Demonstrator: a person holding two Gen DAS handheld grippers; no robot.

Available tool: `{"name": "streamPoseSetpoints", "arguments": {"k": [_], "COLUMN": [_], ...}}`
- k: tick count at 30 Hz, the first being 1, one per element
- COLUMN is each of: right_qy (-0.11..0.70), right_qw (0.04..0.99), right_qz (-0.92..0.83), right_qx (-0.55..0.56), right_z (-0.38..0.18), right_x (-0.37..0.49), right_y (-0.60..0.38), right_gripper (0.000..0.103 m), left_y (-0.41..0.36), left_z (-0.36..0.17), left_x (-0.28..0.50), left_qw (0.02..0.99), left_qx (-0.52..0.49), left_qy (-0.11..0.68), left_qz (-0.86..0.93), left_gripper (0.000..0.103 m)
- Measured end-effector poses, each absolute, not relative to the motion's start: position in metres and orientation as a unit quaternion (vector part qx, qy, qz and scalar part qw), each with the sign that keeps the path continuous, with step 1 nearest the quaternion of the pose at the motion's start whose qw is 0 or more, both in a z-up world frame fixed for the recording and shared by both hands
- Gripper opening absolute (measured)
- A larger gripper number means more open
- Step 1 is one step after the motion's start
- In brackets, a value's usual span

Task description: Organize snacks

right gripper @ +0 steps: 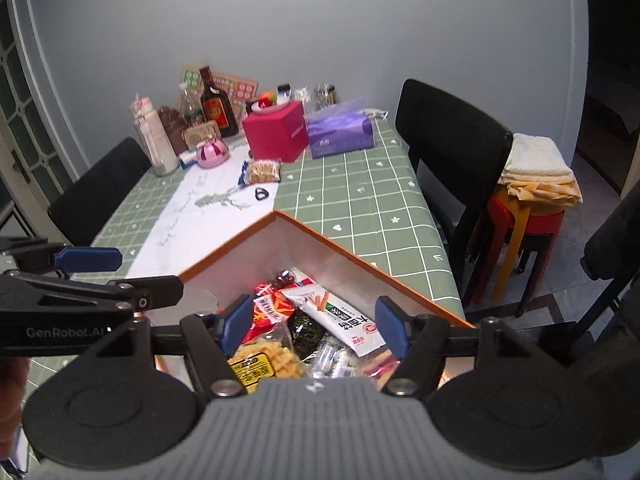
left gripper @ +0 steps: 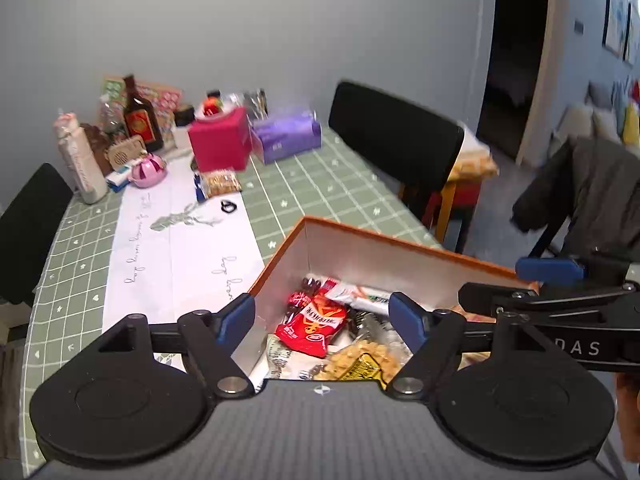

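Both of your grippers hang over the orange-edged cardboard box with white inner walls, and both are released: the left gripper has its blue pads spread wide with nothing between them, and the right gripper stands parted and empty too. The box already holds a heap of packets, among them the red crinkly snack bag, the yellow bag of fried bites and the long white packet with green print.

What matters for your next reach is the 1 snack not yet in the box: the small clear bag of brown nuggets lying on the white table runner, straight ahead of the box's far corner and well apart from both sets of jaws. Its long axis runs roughly across your view, so I judge a grip across its short side would suit. In the right wrist view it sits nearly dead ahead; in the left wrist view it lies ahead and to the left. I cannot tell which hand is nearer. A small black ring lies just in front of it; keep your fingers off that.
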State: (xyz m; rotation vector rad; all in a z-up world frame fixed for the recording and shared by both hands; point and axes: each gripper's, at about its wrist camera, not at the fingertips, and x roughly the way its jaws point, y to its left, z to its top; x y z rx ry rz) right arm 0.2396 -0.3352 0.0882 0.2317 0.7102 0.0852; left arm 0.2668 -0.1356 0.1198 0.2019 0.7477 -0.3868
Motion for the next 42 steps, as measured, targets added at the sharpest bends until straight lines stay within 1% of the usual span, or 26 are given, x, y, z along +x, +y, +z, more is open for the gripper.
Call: {"name": "streamPoseSetpoints", "arguments": {"k": [2, 4, 7, 11, 13, 17, 19, 25, 33, 42], "right_qy": [0.326, 0.302, 0.281, 0.27, 0.267, 0.266, 0.267, 0.29, 0.302, 0.306], "right_qw": [0.938, 0.945, 0.951, 0.953, 0.954, 0.956, 0.955, 0.947, 0.94, 0.941], "right_qz": [0.038, 0.034, 0.026, 0.018, 0.012, -0.003, -0.003, -0.01, -0.018, -0.028], "right_qx": [0.114, 0.117, 0.125, 0.133, 0.134, 0.125, 0.127, 0.139, 0.155, 0.142], "right_z": [0.094, 0.097, 0.093, 0.08, 0.073, 0.061, 0.056, 0.038, 0.026, 0.026], "right_x": [0.22, 0.201, 0.175, 0.146, 0.133, 0.11, 0.1, 0.087, 0.077, 0.074], "right_y": [-0.333, -0.33, -0.324, -0.312, -0.306, -0.298, -0.296, -0.302, -0.31, -0.31], "right_gripper": [0.07, 0.081, 0.082, 0.083, 0.087, 0.093, 0.097, 0.099, 0.099, 0.099], "left_y": [-0.133, -0.129, -0.125, -0.119, -0.115, -0.108, -0.106, -0.108, -0.113, -0.116], "left_z": [0.122, 0.121, 0.113, 0.098, 0.089, 0.074, 0.067, 0.05, 0.039, 0.037], "left_x": [0.25, 0.235, 0.216, 0.199, 0.189, 0.17, 0.161, 0.144, 0.133, 0.132], "left_qw": [0.915, 0.922, 0.927, 0.925, 0.924, 0.922, 0.922, 0.917, 0.91, 0.907], "left_qx": [0.091, 0.086, 0.074, 0.052, 0.047, 0.033, 0.026, 0.031, 0.043, 0.044], "left_qy": [0.345, 0.33, 0.323, 0.339, 0.348, 0.356, 0.359, 0.375, 0.388, 0.394], "left_qz": [-0.186, -0.183, -0.178, -0.162, -0.153, -0.15, -0.146, -0.131, -0.142, -0.14], "left_gripper": [0.09, 0.091, 0.092, 0.092, 0.092, 0.092, 0.092, 0.097, 0.097, 0.097]}}
